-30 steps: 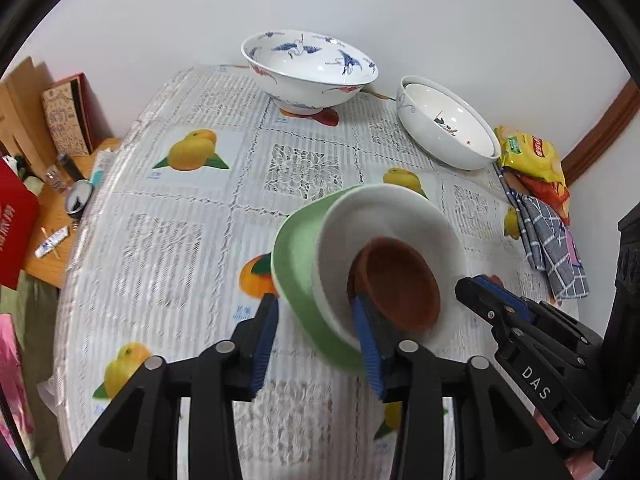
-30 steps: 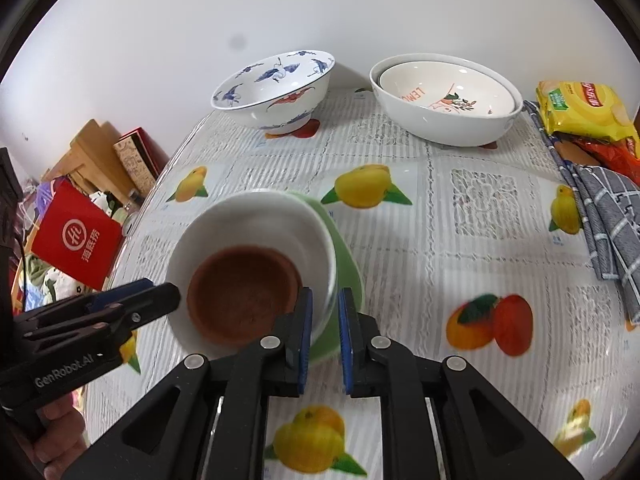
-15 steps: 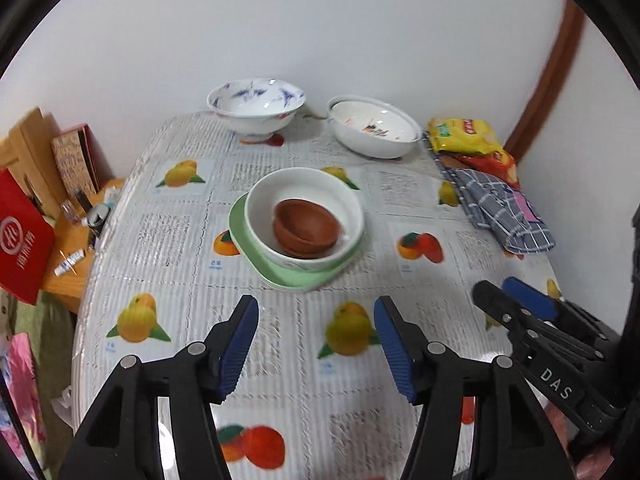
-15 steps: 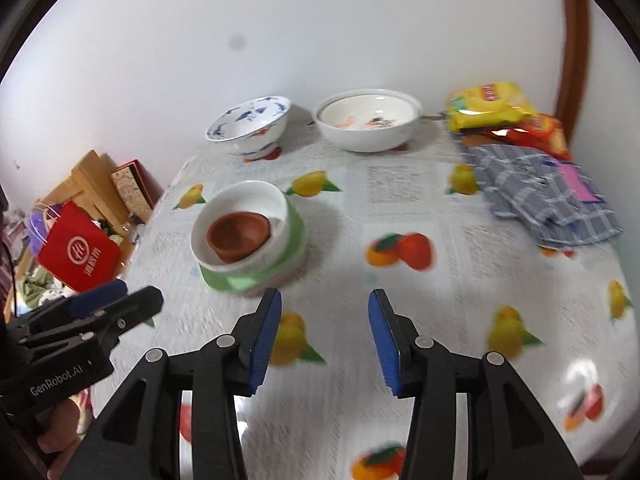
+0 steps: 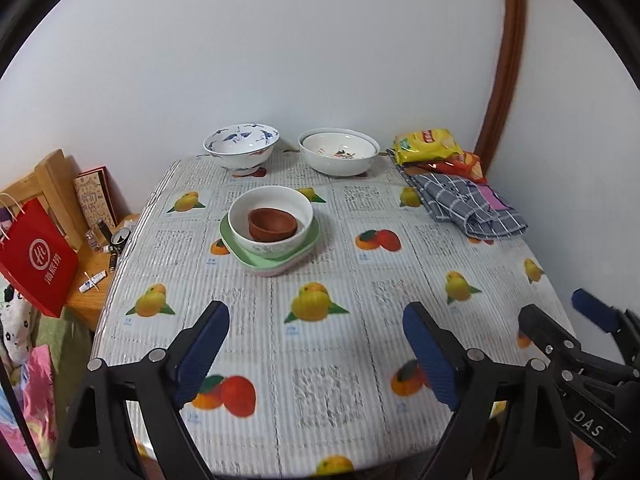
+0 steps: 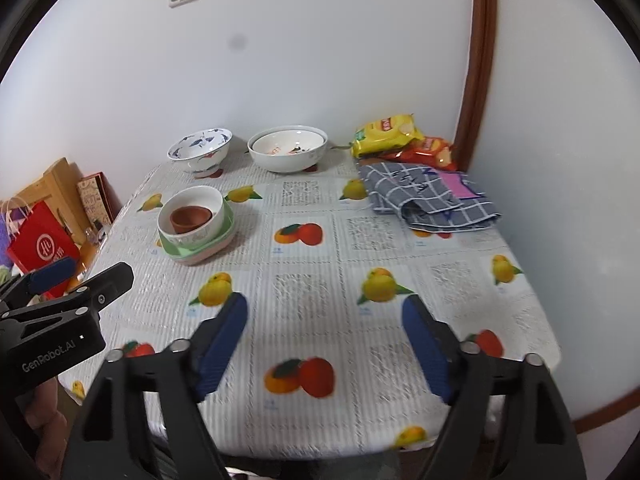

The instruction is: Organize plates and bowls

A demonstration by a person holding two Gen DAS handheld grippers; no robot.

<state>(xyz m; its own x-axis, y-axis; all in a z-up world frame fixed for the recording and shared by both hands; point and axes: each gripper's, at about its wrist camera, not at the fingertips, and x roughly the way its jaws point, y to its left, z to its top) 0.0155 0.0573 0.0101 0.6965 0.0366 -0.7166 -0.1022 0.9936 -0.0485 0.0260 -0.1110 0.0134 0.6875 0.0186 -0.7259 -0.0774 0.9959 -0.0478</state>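
Observation:
A small brown bowl (image 5: 273, 224) sits inside a white bowl (image 5: 304, 210), which rests on a green plate (image 5: 310, 246) with a pink plate edge under it, mid-table. The stack also shows in the right wrist view (image 6: 191, 218). A blue-patterned bowl (image 5: 241, 148) and a large white bowl (image 5: 339, 152) stand at the back by the wall. My left gripper (image 5: 316, 344) is open and empty over the near table edge. My right gripper (image 6: 324, 336) is open and empty, also near the front edge, to the right of the left one.
The table (image 5: 360, 280) has a fruit-print cloth. Snack bags (image 5: 428, 146) and a folded checked cloth (image 5: 464, 204) lie at the back right. A red bag (image 5: 36, 256) and a wooden side stand (image 5: 92, 280) with small items stand off the left edge.
Both grippers let go of the stacked dishes, opened wide and pulled back toward the near table edge. The stack now rests flat on the table.

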